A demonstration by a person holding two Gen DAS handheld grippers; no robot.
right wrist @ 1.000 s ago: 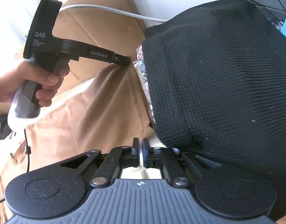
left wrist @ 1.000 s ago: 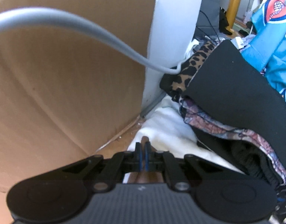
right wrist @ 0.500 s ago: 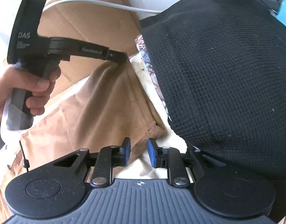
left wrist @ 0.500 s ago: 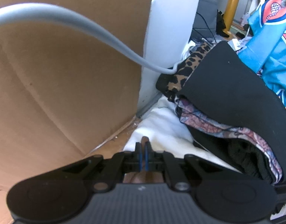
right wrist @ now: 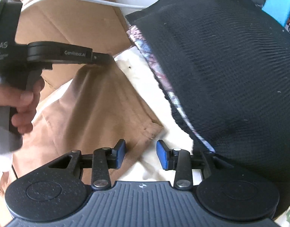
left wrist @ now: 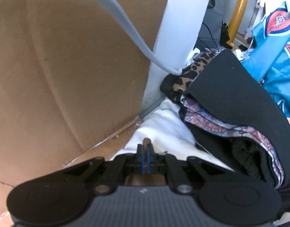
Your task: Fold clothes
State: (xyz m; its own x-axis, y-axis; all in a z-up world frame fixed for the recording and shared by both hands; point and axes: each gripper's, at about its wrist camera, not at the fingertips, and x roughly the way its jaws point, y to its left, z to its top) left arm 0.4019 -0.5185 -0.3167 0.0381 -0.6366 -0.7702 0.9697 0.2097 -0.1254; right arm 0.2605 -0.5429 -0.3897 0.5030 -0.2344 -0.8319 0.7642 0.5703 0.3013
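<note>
A tan-brown garment lies spread on a white cloth. My left gripper is shut on the garment's far corner, and a bit of brown fabric sticks out past the pads. In the right wrist view, a hand holds the left gripper at the left. My right gripper has its jaws opening above the garment's near corner. The blue pads stand apart and press on nothing.
A pile of folded clothes with a black knit garment on top sits close on the right, over a patterned fabric and leopard print. Cardboard walls the left. A grey cable crosses overhead. A blue jersey lies beyond.
The right gripper's jaws have gone from shut to apart, and the brown garment's near corner now lies flat before them. The left gripper still pinches the far corner and has barely moved.
</note>
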